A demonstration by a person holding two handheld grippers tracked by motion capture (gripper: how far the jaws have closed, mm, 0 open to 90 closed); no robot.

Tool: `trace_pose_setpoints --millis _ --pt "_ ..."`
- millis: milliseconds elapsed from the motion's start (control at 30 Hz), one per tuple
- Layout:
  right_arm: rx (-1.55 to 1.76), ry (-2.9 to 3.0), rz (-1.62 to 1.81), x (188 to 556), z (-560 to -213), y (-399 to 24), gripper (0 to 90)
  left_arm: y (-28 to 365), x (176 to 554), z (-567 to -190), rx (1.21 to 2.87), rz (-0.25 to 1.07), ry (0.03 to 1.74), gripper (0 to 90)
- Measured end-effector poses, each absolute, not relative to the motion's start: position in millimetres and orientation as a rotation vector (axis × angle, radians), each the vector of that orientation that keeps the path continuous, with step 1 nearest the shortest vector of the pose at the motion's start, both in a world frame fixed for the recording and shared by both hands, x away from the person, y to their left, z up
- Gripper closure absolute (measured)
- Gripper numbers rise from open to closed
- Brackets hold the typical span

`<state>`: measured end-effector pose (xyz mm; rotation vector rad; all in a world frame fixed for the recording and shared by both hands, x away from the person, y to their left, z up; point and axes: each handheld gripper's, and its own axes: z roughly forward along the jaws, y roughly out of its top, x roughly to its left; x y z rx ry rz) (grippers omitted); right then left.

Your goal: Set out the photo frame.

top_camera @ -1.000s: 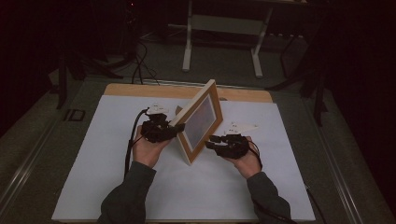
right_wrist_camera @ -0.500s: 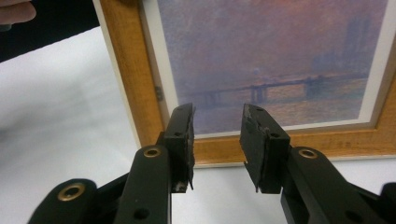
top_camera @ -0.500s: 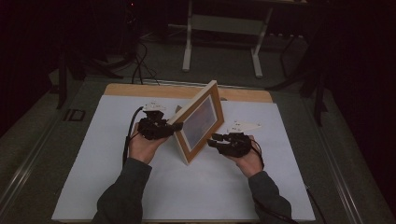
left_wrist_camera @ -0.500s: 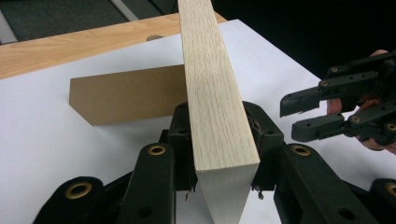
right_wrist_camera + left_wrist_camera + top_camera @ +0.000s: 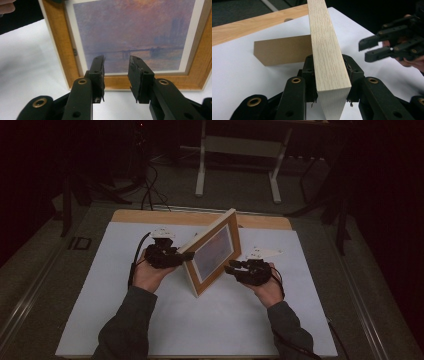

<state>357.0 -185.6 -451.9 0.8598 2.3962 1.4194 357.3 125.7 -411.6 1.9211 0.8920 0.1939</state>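
A big white sheet [image 5: 100, 285] covers the table [image 5: 150, 216]. In the middle stands a wooden picture frame [image 5: 212, 251], tilted up on its bottom edge, with its brown stand [image 5: 282, 52] sticking out behind. The left gripper [image 5: 176, 256] squeezes the frame's side edge tight. The right gripper [image 5: 231, 267] waits just in front of the picture, part open and holding nothing (its tips are not touching). If the left one lets go before the stand sits flat, the frame might tip and fall.
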Motion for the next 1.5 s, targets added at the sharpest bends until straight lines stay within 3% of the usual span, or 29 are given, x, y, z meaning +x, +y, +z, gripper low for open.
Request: trace_pose_setpoints --millis 1500 --pt "1.051 2.265 1.367 409 -429 -227 57.0 146 369 -409 1.963 0.093 0.756 71.5"
